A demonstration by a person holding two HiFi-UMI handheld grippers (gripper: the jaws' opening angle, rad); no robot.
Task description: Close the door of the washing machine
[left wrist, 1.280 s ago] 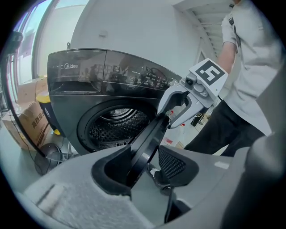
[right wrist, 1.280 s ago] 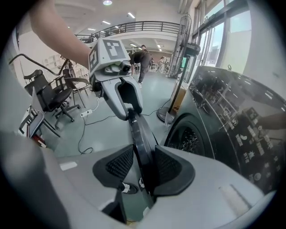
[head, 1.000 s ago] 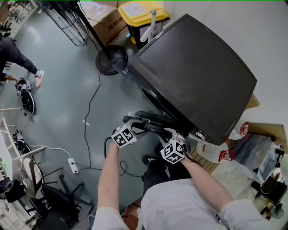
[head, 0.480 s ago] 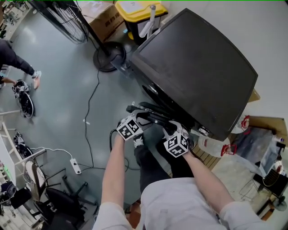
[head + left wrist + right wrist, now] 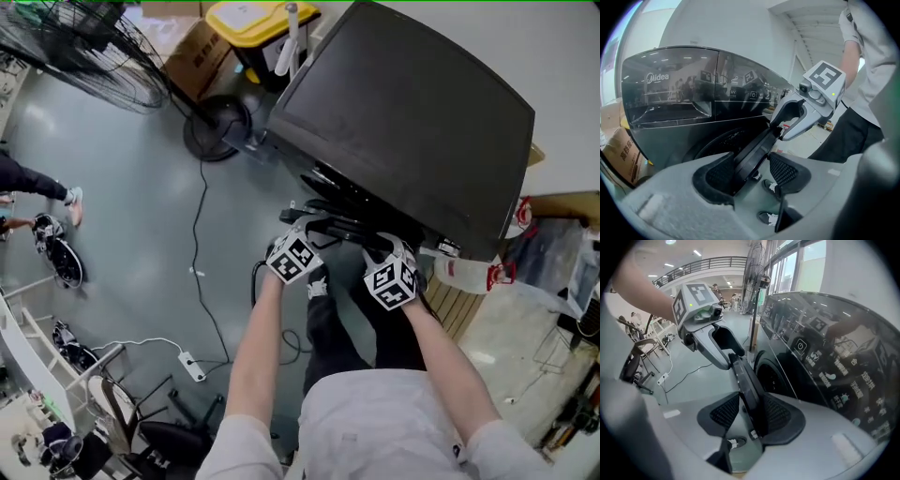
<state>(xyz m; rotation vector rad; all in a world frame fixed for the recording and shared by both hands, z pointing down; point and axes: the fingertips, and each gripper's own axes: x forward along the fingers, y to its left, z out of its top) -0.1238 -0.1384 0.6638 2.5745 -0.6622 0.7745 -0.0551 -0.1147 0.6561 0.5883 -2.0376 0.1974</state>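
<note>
Left gripper (image 5: 751, 174): jaws just opening, spread, door (image 5: 757, 149) rim between them, against the left pad, clear of the other. Right gripper (image 5: 751, 413): same, spread, just opening, door edge by its right pad. Door ajar at washing machine (image 5: 403, 122) front. Head view hides most of it under the 2 grippers. Drum opening (image 5: 776, 376) too dark to read.

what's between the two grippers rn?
The washing machine door, its edge running from left gripper to right gripper in both gripper views. It sits between each one's fingers, which have just been opening.
</note>
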